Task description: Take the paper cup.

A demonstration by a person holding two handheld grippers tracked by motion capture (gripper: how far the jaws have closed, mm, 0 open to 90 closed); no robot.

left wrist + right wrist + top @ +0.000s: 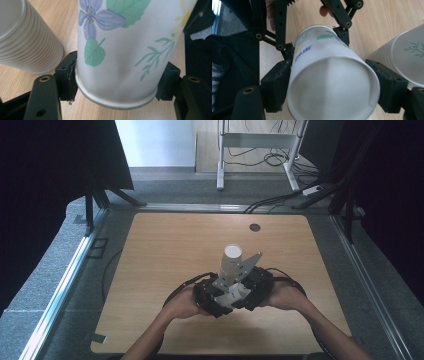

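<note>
The paper cup point(120, 57), white with printed blue flowers and green leaves, lies on its side between the two grippers, just beside the stack of cups point(230, 262). That stack serves as the landmark here: it stands on the wooden table point(165, 250), and in the high view both hands meet directly in front of it on the person's side.

Left gripper point(116, 82): the jaws are closed on the paper cup. In the left gripper view, both black pads press against the cup wall, one on each side, just above the rolled rim. The stack of cups rises at the upper left of this view, near the left jaw and apart from the held cup.

Right gripper point(332, 90): the jaws bracket the opposite end of the same paper cup. In the right gripper view, both pads lie against the cup wall at the flat bottom end, so this gripper also clamps the cup. The stack of cups appears at the right edge of this view, just beyond the right jaw.

In the right gripper view, the left gripper's jaws are visible farther along the cup, holding its rim end. A person's fingers point(324, 10) show behind them.
</note>
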